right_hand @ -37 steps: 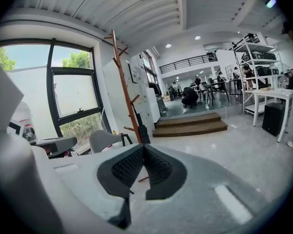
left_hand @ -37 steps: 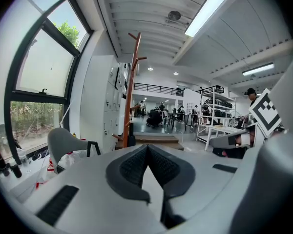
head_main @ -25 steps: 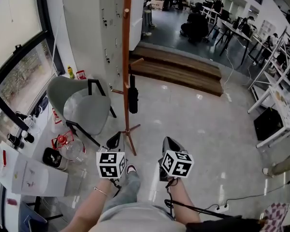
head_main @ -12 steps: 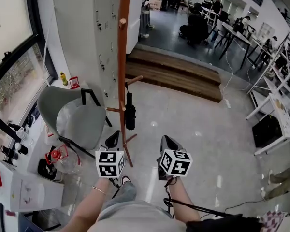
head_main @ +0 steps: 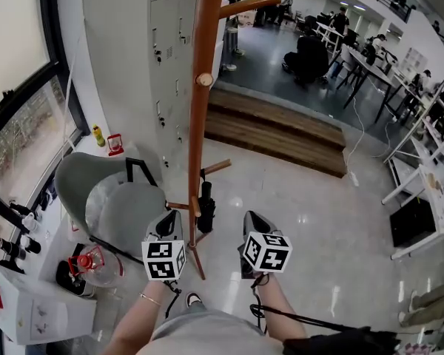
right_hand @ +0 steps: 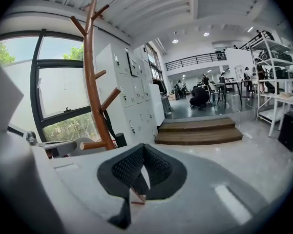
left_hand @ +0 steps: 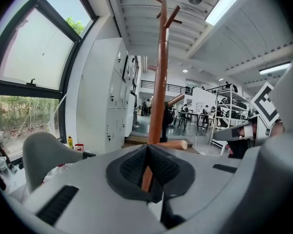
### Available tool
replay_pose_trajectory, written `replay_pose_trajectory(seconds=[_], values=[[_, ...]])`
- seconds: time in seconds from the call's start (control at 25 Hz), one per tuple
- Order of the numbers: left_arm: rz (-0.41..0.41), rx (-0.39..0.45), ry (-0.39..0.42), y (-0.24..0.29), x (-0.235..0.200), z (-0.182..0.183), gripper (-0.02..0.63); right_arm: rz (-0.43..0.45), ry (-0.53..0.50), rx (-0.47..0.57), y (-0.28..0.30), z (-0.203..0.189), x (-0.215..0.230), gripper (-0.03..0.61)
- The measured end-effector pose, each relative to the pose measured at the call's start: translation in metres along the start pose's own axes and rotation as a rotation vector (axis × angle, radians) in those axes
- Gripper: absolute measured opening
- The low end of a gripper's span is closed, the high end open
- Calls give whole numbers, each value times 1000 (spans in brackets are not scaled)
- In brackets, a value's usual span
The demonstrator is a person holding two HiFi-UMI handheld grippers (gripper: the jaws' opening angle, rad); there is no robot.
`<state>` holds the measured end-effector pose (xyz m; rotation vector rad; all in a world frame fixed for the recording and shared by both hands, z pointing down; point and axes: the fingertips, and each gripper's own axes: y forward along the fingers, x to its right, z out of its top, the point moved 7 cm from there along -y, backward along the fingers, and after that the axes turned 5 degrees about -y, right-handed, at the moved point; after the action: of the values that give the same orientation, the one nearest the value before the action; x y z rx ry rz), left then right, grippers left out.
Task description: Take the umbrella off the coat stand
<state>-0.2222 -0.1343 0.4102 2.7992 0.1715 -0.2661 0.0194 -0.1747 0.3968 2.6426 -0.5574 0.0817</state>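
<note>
A tall brown wooden coat stand [head_main: 199,117] rises just ahead of me. A folded black umbrella [head_main: 206,208] hangs from one of its low pegs, close to the pole. My left gripper [head_main: 168,226] is just left of the umbrella and a little short of it, shut and empty. To the umbrella's right, about level with the left one, my right gripper [head_main: 252,225] is also shut with nothing held. In the left gripper view the coat stand [left_hand: 159,77] stands dead ahead with the umbrella [left_hand: 165,123] beside it. The right gripper view has the coat stand [right_hand: 94,87] and umbrella [right_hand: 120,139] to its left.
A grey shell chair [head_main: 118,194] stands left of the stand, with a red-topped item [head_main: 89,261] on the floor beside it. White lockers [head_main: 163,50] line the wall behind. A wooden step [head_main: 281,128] lies beyond, and metal shelving [head_main: 429,183] is at the right.
Both grippers have come forward toward the coat stand. The pole now looms larger and the umbrella hangs just ahead between the two grippers. Both stay shut.
</note>
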Motion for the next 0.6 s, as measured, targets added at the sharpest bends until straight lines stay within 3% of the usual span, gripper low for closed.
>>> replay_pose_trajectory(seconds=[0.28, 0.6], values=[[53, -4, -40, 15, -19, -2, 3, 33, -37, -20, 31, 13, -3, 5], [148, -3, -63, 4, -9, -19, 3, 96, -66, -30, 53, 19, 14, 5]])
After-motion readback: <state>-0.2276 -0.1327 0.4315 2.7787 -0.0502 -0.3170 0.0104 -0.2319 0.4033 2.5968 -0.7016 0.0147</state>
